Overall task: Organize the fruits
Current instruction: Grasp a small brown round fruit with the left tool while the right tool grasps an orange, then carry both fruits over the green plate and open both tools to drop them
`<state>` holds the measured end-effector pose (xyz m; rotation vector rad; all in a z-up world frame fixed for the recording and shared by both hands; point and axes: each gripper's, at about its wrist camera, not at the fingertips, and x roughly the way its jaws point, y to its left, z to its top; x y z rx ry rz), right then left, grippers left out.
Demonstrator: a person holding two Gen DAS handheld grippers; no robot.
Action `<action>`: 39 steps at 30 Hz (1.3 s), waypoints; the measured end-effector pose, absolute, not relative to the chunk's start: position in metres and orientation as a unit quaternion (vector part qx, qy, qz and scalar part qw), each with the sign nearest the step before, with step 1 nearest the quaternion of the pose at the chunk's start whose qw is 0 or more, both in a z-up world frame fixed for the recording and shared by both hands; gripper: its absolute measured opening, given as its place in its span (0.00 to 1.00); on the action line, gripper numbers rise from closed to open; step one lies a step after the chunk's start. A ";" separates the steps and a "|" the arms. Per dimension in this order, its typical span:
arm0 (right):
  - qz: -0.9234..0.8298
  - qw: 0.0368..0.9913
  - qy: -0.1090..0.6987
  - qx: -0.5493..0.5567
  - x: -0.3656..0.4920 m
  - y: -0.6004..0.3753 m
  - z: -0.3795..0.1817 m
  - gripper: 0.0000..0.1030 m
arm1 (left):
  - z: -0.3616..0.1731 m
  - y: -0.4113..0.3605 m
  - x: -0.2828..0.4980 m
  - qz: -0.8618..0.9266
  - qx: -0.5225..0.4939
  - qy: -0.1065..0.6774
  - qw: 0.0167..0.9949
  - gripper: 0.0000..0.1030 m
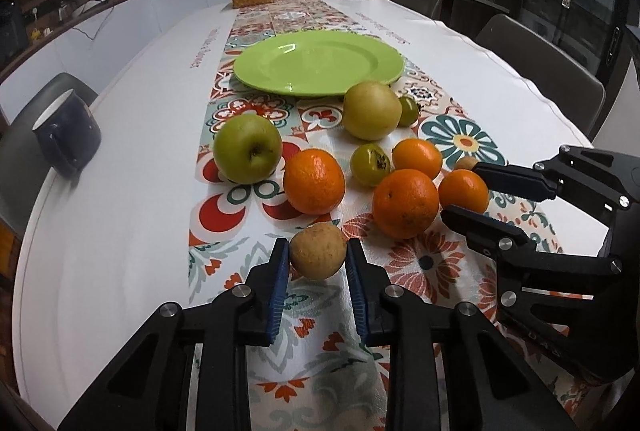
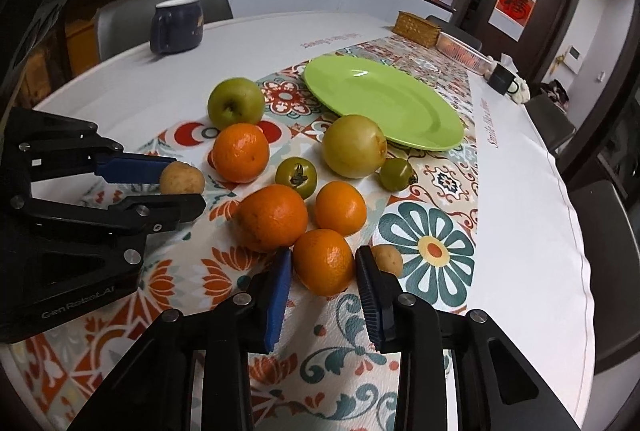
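Left hand-held gripper (image 1: 318, 257) pads straddle small brown fruit (image 1: 318, 256) at lower centre, seemingly touching; light, firm, round, liable to roll. Right hand-held gripper (image 2: 324, 267) apart around tangerine (image 2: 324, 261); soft peel, grip the equator gently.

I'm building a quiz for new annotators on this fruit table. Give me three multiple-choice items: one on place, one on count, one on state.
1. Where is the green apple?
A. on the green plate
B. on the patterned runner
C. in the blue mug

2. How many oranges are there?
A. two
B. four
C. six

3. What is between the left gripper fingers?
A. small brown fruit
B. green tomato
C. nothing

Answers:
1 B, it sits on the runner short of the plate.
2 B, four orange fruits show.
3 A, the brown fruit sits between the blue pads.
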<state>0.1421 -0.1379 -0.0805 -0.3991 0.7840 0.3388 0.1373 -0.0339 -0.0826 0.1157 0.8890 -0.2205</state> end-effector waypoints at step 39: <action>0.174 0.889 0.423 -0.020 0.331 -0.174 -0.037 0.33 | -0.041 -0.041 0.328 -0.141 0.012 0.461 0.876 0.28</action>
